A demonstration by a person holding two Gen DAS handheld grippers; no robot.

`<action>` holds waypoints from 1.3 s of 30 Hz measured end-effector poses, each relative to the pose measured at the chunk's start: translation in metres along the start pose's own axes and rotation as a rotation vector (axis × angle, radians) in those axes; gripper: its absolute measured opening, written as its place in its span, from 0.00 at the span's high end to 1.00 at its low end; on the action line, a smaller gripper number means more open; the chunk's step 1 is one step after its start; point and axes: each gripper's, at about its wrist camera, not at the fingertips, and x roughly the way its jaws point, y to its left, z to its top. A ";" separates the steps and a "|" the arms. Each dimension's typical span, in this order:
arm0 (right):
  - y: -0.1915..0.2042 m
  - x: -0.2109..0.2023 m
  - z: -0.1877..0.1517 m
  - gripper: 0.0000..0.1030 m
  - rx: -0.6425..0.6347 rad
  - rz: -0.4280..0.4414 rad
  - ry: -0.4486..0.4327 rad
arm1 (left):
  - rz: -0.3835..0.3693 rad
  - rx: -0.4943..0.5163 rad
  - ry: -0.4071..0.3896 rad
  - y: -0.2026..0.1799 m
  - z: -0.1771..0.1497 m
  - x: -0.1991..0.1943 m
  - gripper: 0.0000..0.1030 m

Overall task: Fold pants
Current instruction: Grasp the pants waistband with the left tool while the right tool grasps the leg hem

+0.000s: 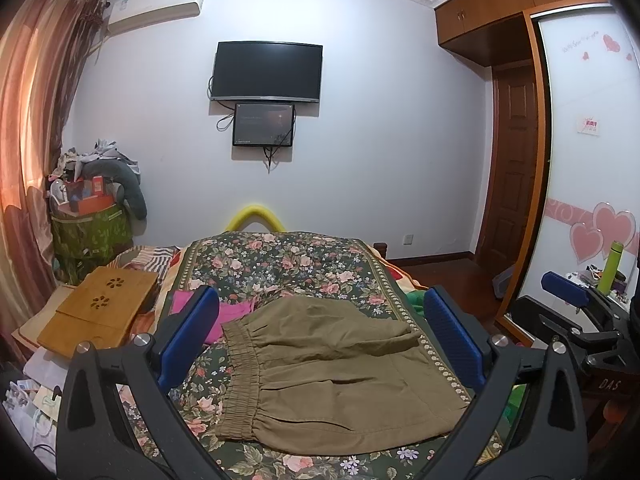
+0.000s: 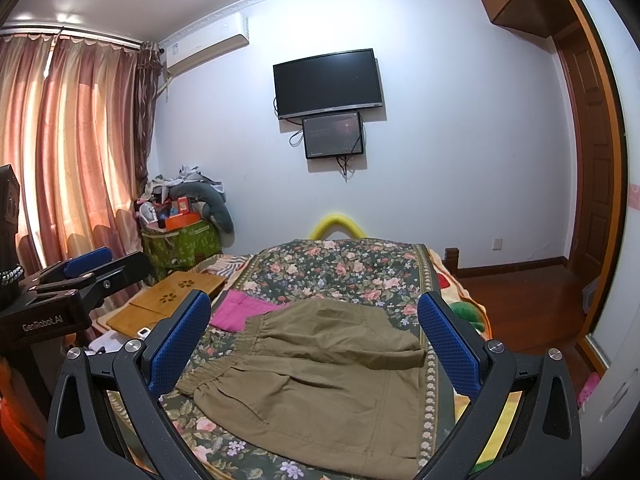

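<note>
Both my left hand-held gripper [image 1: 320, 344] and right hand-held gripper [image 2: 314, 344] hang wide open, empty, above the folded olive-khaki cotton pants [image 1: 336, 372], lower centre on the floral bedspread [image 1: 280, 264]. Pinching one layer could undo the fold.

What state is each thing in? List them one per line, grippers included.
Olive-green elastic-waist pants: folded, lying flat on the floral bedspread, not gripped.
Left gripper: open, empty, above the pants.
Right gripper: open, empty, above the pants.
Pink cloth: lying on the bed beside the waistband.
Large black wall television: off.
Small black screen below it: on, dim picture.
Brown wooden door: shut.
</note>
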 end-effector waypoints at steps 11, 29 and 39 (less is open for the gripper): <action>-0.019 0.047 -0.017 0.00 -0.017 -0.038 0.098 | -0.009 -0.008 0.149 0.011 -0.008 0.063 0.00; -0.126 0.172 -0.084 0.01 0.020 -0.098 0.511 | 0.054 -0.061 0.708 0.100 -0.092 0.264 0.00; -0.158 0.225 -0.107 0.42 0.116 -0.025 0.683 | 0.051 -0.061 0.871 0.140 -0.122 0.321 0.10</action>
